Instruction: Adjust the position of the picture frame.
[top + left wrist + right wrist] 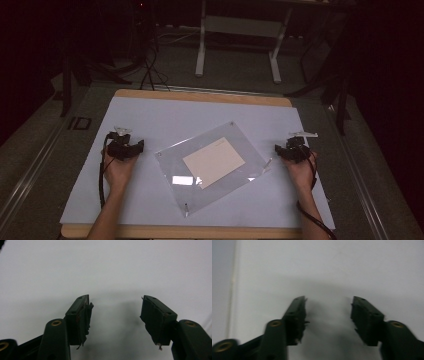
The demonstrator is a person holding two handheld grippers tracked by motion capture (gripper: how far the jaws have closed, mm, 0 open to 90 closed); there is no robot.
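A white-topped table (pixel 150 115) with a wooden edge is set on grey carpeted floor (pixel 30 150). A white table frame (pixel 201 45) is seen beyond. Black cables (pixel 148 65) are trailed across the dimly lit floor.

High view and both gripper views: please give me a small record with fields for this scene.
surface: white table mat on a wooden table
centre item: clear acrylic frame, lying flat and turned at an angle
inside frame: beige card
left gripper: open, left of the frame, apart from it
right gripper: open, right of the frame, near its edge
fingers: nothing between them, white mat beyond
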